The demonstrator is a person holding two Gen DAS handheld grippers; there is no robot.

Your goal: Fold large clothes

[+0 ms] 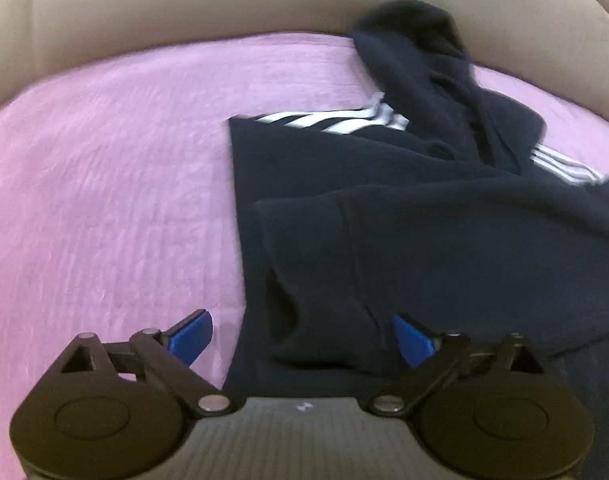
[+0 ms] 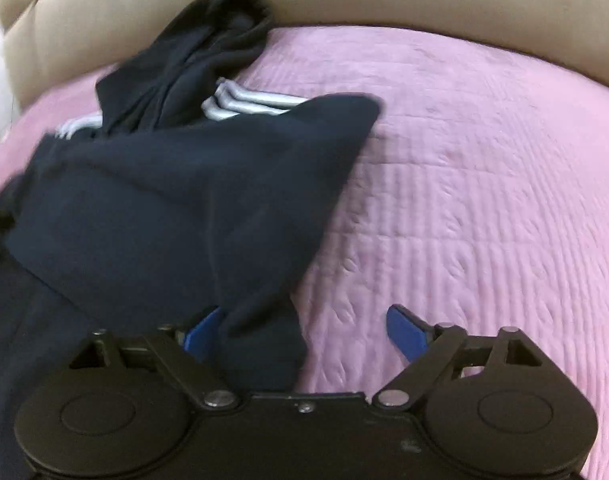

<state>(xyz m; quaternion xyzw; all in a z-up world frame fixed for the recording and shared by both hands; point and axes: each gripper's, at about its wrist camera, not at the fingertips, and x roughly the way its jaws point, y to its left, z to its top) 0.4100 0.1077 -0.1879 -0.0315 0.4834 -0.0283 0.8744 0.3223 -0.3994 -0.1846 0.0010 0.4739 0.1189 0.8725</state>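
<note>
Both tongs stand wide apart, left gripper [image 1: 302,340] and right gripper [image 2: 304,334] gripping nothing. The navy hoodie [image 1: 404,216] lies half-folded on the pink bedspread [image 1: 104,184], hood at the far end. A fold looks just released; next, probably re-grip the near hem.

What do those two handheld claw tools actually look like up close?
Both look alike. The left gripper and the right gripper each have a black body with two round discs, black link arms joined by silver pins, and flat bright blue fingertips. No cables, hands or sleeves show in either view.
</note>
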